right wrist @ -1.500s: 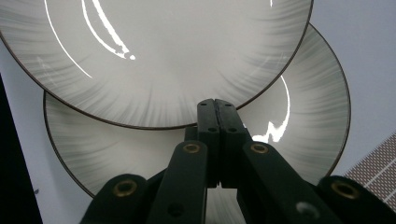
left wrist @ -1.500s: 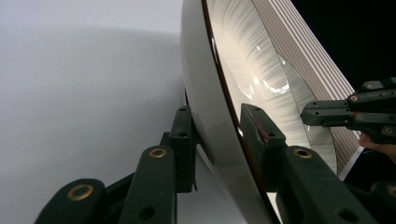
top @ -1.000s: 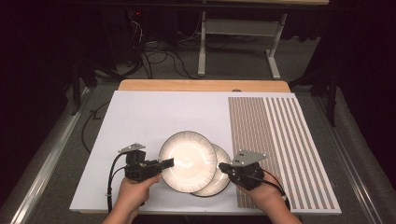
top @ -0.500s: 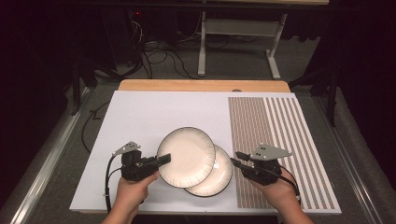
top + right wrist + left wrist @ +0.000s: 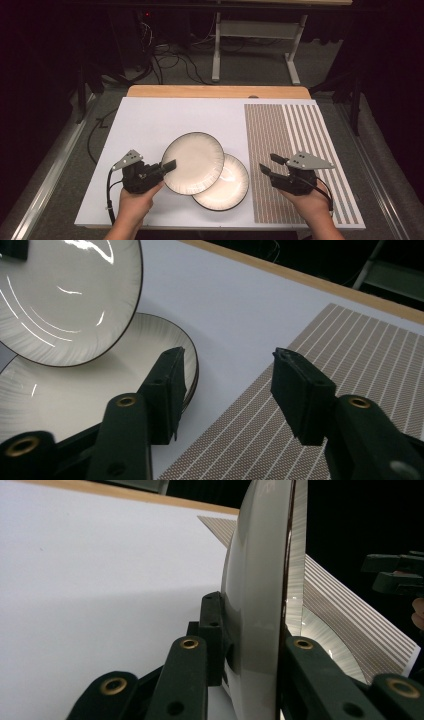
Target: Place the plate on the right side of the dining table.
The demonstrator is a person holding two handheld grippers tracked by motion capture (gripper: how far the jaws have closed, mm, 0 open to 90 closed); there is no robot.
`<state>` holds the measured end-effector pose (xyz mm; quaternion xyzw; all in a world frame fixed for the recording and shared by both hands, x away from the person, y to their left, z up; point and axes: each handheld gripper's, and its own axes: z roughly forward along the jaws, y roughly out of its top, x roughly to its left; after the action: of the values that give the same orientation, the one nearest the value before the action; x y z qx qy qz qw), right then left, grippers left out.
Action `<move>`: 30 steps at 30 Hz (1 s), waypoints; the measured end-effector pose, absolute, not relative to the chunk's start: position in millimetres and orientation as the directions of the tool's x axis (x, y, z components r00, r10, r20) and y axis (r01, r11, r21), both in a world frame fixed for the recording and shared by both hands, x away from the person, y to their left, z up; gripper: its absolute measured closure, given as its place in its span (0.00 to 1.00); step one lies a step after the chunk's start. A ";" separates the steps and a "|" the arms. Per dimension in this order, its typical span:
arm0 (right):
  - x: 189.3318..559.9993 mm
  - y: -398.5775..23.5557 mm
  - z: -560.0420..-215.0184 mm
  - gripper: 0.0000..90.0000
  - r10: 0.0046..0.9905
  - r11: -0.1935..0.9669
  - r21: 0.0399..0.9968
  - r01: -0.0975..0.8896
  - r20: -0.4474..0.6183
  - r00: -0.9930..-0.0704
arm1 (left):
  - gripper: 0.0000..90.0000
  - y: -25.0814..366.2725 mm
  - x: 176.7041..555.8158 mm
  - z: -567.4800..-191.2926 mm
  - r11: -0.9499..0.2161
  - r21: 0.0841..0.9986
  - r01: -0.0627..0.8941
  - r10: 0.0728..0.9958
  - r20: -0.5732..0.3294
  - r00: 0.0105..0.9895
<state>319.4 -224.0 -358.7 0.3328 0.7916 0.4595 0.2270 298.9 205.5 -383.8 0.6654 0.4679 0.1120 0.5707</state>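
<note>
Two cream plates with dark rims are in play. My left gripper [image 5: 169, 166] is shut on the left rim of the upper plate [image 5: 192, 162], which is raised and tilted above the table. It shows edge-on [image 5: 255, 605] between the jaws in the left gripper view. The lower plate [image 5: 227, 192] lies flat on the white tabletop, partly covered by the upper one. My right gripper [image 5: 268, 165] stands open to the right of the plates, over the striped mat, with nothing between its fingers [image 5: 227, 385]. Both plates, upper [image 5: 65, 295] and lower [image 5: 90, 395], lie to its left.
A brown striped placemat [image 5: 295, 150] covers the right part of the white tabletop [image 5: 150, 120]. A wooden strip [image 5: 215, 91] runs along the far edge. Cables and a metal table frame [image 5: 250, 35] sit on the floor beyond.
The left gripper has carried the upper plate up and left, uncovering more of the lower plate. The right gripper has drawn back to the right, away from the lower plate's rim.
</note>
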 end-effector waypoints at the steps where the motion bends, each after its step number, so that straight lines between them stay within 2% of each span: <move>1: 319.0 -225.4 -358.4 0.50 0.739 0.351 0.881 0.317 -0.053 -0.671 | 0.87 206.7 298.2 -383.5 0.089 0.868 0.489 0.756 -0.378 0.534; 4: 318.8 -232.0 -357.9 0.40 0.750 0.330 0.891 0.312 -0.047 -0.660 | 0.87 210.1 296.5 -383.4 0.090 0.882 0.463 0.766 -0.358 0.534; 9: 319.7 -242.4 -358.6 0.16 0.784 0.293 0.908 0.298 -0.049 -0.619 | 0.87 212.0 291.1 -381.6 0.047 0.921 0.387 0.781 -0.275 0.561; 15: 318.6 -248.9 -359.5 0.01 0.791 0.247 0.927 0.280 -0.026 -0.611 | 0.87 208.5 283.4 -377.8 -0.040 0.945 0.323 0.792 -0.167 0.588; 30: 317.3 -243.6 -359.2 0.01 0.785 0.247 0.931 0.267 -0.031 -0.619 | 0.86 207.0 282.4 -377.5 -0.065 0.955 0.291 0.789 -0.129 0.601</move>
<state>317.3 -243.6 -359.2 0.3523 0.7464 0.5023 0.2578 282.4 207.0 -377.5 0.6955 0.3881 0.2212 0.5629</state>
